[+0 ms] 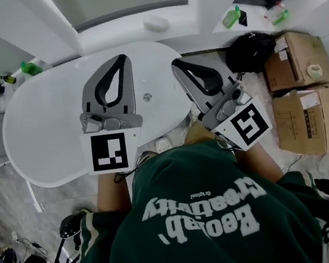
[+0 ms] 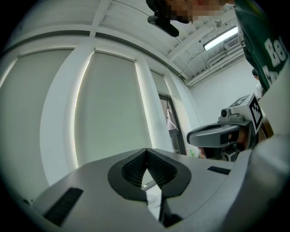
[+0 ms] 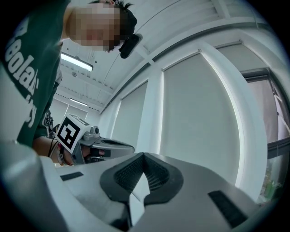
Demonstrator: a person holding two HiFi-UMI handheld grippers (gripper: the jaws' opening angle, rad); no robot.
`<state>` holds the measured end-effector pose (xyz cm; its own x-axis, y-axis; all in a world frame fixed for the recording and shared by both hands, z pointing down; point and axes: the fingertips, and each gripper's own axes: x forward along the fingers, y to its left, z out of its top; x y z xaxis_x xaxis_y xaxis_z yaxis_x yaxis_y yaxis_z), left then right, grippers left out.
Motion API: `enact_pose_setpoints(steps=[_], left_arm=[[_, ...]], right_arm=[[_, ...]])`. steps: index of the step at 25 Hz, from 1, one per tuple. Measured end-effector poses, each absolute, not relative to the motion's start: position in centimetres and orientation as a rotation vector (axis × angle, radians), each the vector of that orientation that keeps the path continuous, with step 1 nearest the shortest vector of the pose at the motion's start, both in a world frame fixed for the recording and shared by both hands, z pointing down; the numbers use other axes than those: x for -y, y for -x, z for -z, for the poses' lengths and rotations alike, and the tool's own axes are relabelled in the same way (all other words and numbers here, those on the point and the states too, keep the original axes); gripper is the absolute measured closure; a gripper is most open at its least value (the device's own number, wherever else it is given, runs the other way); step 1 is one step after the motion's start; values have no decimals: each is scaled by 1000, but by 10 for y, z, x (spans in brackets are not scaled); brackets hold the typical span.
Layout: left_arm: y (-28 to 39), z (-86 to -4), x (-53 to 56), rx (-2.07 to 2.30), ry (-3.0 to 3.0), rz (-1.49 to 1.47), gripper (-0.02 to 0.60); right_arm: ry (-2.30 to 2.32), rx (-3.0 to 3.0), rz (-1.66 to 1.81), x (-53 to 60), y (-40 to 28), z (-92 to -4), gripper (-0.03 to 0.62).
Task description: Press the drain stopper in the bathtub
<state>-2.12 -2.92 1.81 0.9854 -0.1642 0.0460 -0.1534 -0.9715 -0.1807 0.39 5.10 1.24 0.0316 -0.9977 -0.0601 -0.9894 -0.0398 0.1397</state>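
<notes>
Bathtub (image 1: 50, 122): one, white and oval, below a window ledge; the only thing seen in it is the drain stopper on its floor.
Person (image 1: 199, 228): one, in a green shirt with white print, seen from above, with a pair of tongs in each hand.
Cardboard boxes: two, one (image 1: 295, 59) behind the other (image 1: 306, 119), on the floor to the right of the tub; flaps shut, contents unseen.
Left tongs (image 1: 121, 58) (image 2: 146, 151): one pair, tips pressed together with nothing between them, held over the tub's middle.
Right tongs (image 1: 175, 63) (image 3: 144, 155): one pair, tips likewise pressed together and empty, held over the tub's right rim.
Black bag (image 1: 251, 51): one, on the floor between the tub's right end and the boxes.
Green bottles: two clear ones, one (image 1: 30, 68) by the tub's far left end, one (image 1: 231, 16) on the ledge to the right.
Drain stopper (image 1: 147, 97): one small round metal disc on the tub floor, seen between the two pairs of tongs, touched by neither.
</notes>
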Motion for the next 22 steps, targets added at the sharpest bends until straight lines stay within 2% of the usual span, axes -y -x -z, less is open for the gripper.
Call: enact_pose_setpoints(steps=[11,22], left_arm=[[5,-26,69,-453,2937,72,574],[-51,-30,133,-830,2847,159,574]], right_arm=[[-1948,2391,275,18,-28,-19,580],[-1599,2652,242,90,-92,-16,580]])
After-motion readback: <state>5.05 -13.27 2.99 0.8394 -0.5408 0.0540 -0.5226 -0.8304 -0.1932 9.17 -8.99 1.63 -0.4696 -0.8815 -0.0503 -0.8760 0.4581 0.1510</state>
